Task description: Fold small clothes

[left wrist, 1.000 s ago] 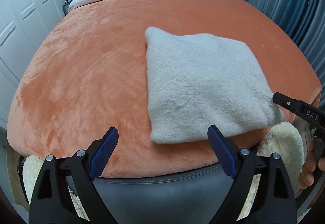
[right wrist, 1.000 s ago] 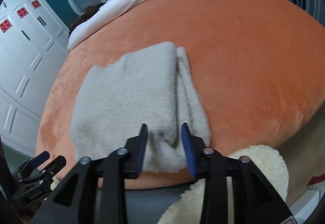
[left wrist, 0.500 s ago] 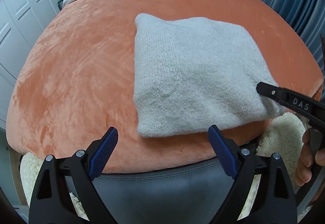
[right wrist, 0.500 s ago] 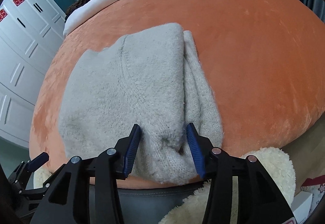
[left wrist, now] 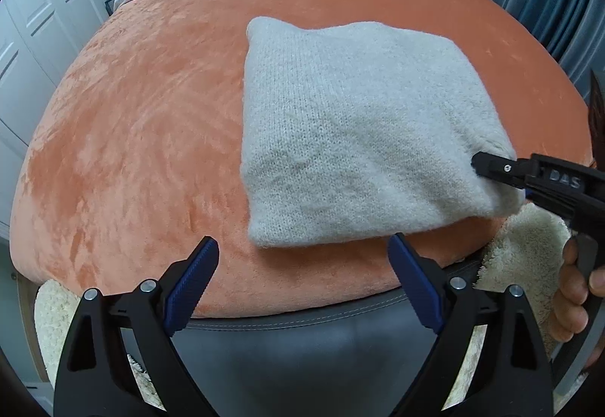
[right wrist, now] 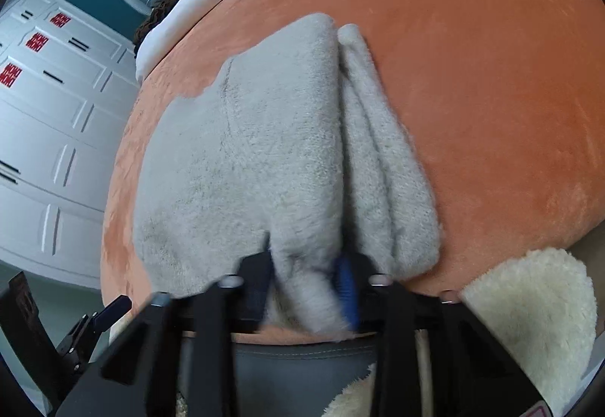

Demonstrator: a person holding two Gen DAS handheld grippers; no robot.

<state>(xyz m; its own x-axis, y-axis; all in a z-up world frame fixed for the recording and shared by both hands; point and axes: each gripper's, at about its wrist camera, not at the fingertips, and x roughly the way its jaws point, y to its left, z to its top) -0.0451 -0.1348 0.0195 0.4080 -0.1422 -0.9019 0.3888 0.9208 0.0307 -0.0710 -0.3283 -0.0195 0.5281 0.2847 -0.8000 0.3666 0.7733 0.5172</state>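
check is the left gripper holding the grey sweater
No, the left gripper is open just short of the grey knit sweater.

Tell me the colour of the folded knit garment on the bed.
The folded knit garment is pale grey-beige, plain and unpatterned. It shows best in the left wrist view.

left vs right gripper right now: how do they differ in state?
The left gripper is open, its blue-padded fingers spread wide and empty; the right gripper is shut on the folded grey knitted garment.
The left gripper hangs short of the garment over the near edge of the orange plush bed cover, touching nothing; the right one bites the garment's near right corner.
Both are black with blue pads.
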